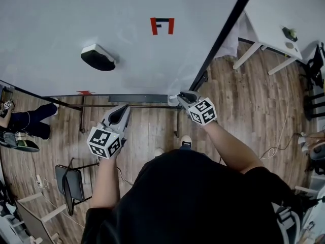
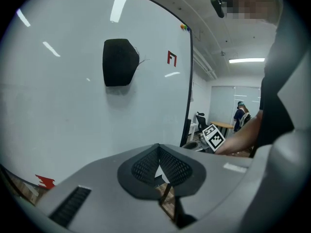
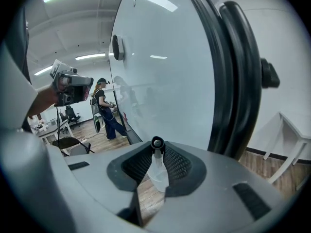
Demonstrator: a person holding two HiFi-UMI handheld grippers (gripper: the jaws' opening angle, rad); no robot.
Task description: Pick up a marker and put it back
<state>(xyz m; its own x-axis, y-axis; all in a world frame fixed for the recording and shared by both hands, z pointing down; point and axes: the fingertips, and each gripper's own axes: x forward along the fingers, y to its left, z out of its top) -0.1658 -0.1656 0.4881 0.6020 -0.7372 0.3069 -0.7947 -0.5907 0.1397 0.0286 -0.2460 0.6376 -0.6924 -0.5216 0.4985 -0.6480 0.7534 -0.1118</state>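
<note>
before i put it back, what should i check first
1. Marker clamped in the right hand-held gripper: ok.
2. Right hand-held gripper at the right end of the whiteboard tray: ok.
3. Marker already resting on the tray: cannot tell.
4. Left hand-held gripper shut, empty and apart from the right one: ok.
5. Eraser up on the board, away from the tray: ok.

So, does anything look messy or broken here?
Nothing stands out. The eraser sits flat on the whiteboard, which looks clean and undamaged. The right gripper holds the marker neatly between its jaws.
</note>
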